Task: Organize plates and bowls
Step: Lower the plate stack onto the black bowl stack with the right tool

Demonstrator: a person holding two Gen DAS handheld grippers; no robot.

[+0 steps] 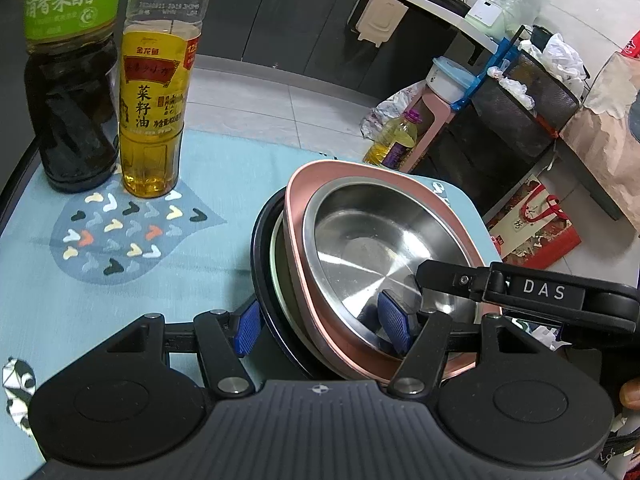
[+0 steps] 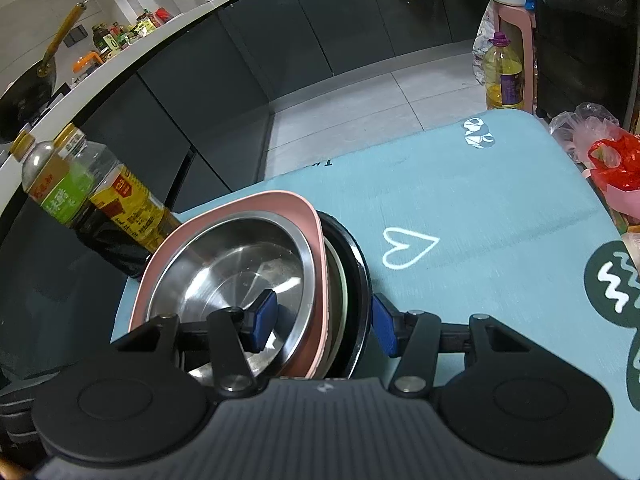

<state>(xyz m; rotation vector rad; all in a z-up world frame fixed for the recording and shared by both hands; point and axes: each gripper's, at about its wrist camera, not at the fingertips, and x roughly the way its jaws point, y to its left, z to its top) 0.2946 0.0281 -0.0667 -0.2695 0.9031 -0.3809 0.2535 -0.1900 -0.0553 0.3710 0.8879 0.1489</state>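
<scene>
Both grippers, left (image 1: 324, 326) and right (image 2: 322, 326), are angling steeply downward, their jaws standing wide apart.

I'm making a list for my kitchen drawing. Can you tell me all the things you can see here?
steel bowl: one, silver, top of stack.
pink dish: one, under the steel bowl.
dark plate: one, black, bottom of stack.
vinegar bottle: one, dark, green label, on the cloth's far left.
oil bottle: one, yellow, beside the vinegar.
tablecloth: one, light blue.
floor oil bottle: one, yellow, by a pink stool.
left hand-held gripper: black, blue pads astride the stack's rim.
right hand-held gripper: likewise, opposite rim.
</scene>
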